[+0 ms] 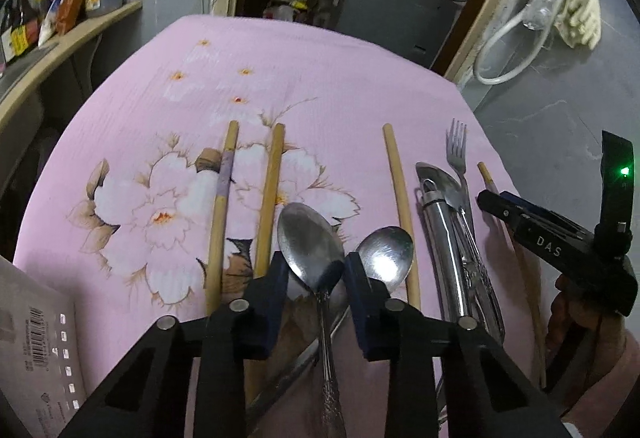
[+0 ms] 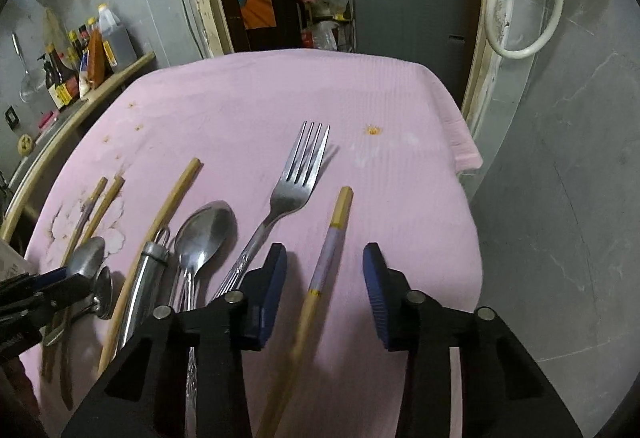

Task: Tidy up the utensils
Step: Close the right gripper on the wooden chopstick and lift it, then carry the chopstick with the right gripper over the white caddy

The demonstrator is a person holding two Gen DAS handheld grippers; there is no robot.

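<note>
Lying loose on the pink cloth (image 1: 340, 69): spoons, fork (image 2: 298, 181), chopsticks. Left gripper (image 1: 316, 280) narrow around a spoon (image 1: 310, 238), pads apart from it. Right gripper (image 2: 325, 284) half-wide astride a chopstick (image 2: 326, 254), not touching.

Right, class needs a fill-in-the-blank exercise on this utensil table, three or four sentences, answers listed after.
1. The tablecloth is the colour ____.
2. Between the fingers of the left gripper lies a ____.
3. Between the fingers of the right gripper lies a ____.
4. The fork has ____ tines.

Missing words: pink; spoon; chopstick; four
</note>
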